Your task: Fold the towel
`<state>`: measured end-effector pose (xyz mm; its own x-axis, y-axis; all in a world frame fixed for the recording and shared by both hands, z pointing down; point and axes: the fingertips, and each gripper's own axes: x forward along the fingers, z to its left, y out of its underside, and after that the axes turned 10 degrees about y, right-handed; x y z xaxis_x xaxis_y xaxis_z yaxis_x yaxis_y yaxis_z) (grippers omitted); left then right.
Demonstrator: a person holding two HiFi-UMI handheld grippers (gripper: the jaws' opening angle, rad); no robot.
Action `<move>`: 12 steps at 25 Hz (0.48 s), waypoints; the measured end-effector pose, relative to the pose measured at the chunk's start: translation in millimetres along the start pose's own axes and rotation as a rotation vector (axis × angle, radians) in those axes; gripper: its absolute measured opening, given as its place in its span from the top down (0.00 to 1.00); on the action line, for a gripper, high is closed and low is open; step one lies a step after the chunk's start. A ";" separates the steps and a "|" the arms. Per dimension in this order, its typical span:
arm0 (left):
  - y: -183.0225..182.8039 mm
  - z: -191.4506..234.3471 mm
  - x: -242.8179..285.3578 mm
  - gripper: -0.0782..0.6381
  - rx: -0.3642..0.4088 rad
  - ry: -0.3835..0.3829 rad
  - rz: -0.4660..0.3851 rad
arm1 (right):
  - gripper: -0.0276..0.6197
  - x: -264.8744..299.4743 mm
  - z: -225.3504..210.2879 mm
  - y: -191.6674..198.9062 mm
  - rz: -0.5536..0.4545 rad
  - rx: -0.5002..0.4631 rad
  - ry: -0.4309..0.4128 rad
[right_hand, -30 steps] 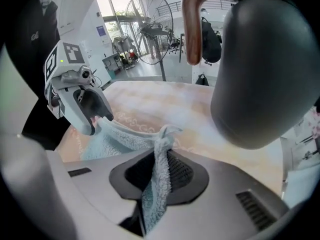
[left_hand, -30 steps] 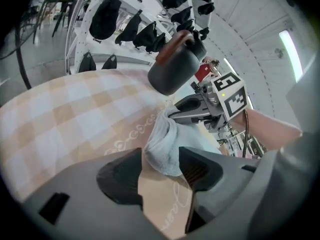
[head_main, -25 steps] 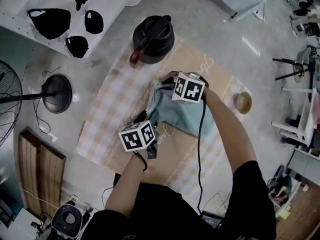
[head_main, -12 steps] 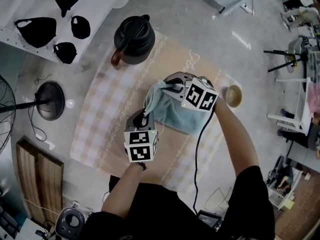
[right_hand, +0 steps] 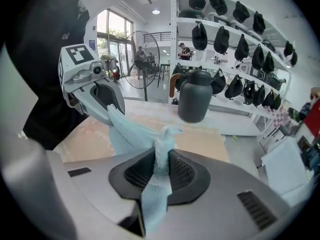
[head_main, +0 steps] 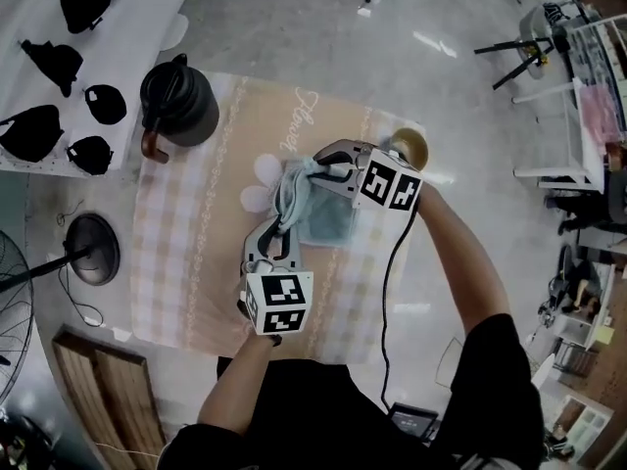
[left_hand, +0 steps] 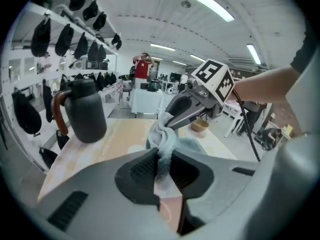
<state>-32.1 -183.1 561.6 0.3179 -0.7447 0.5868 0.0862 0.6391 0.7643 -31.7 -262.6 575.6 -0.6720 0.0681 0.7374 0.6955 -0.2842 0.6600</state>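
I have the towel (head_main: 323, 218) strung over the bench (head_main: 186, 262), pinched at both ends.
Head view: its edge runs mid-frame from left gripper (head_main: 282, 228) (lower) up to right gripper (head_main: 315, 164). Left gripper view: fingers (left_hand: 140, 171) just closed on it. Right gripper view: fingers (right_hand: 185, 171), just easing, pinch it.

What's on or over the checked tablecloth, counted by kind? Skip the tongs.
towel, light blue: 1
carafe, black with a brown handle: 1
bowl, tan: 1
total: 3
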 end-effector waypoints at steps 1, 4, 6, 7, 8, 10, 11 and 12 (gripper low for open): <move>-1.7 -11.2 3.0 0.82 0.030 0.012 0.009 | 0.86 -7.8 1.8 6.6 0.013 -0.005 0.002; -0.4 -40.4 13.5 0.82 0.090 0.044 0.035 | 0.85 -25.2 6.9 26.3 0.038 -0.019 0.016; 2.9 -55.3 21.5 0.82 0.121 0.054 0.051 | 0.84 -33.4 8.8 40.7 0.044 -0.010 0.037; 4.4 -61.9 25.6 0.82 0.137 0.058 0.058 | 0.84 -36.8 9.5 48.0 0.046 0.002 0.049; 5.9 -68.0 29.7 0.82 0.154 0.061 0.064 | 0.84 -39.8 10.3 55.4 0.046 0.017 0.065; 9.8 -79.2 38.0 0.82 0.185 0.070 0.078 | 0.84 -45.2 11.5 70.5 0.047 0.051 0.112; 12.6 -84.3 42.1 0.82 0.200 0.075 0.086 | 0.83 -48.1 11.6 78.1 0.047 0.068 0.145; 15.8 -89.1 46.3 0.82 0.212 0.080 0.093 | 0.82 -51.6 11.5 85.7 0.045 0.090 0.181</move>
<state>68.1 -190.3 577.0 0.3899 -0.6613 0.6408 -0.1441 0.6435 0.7517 65.5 -279.4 595.8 -0.6690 -0.1180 0.7338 0.7401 -0.1963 0.6432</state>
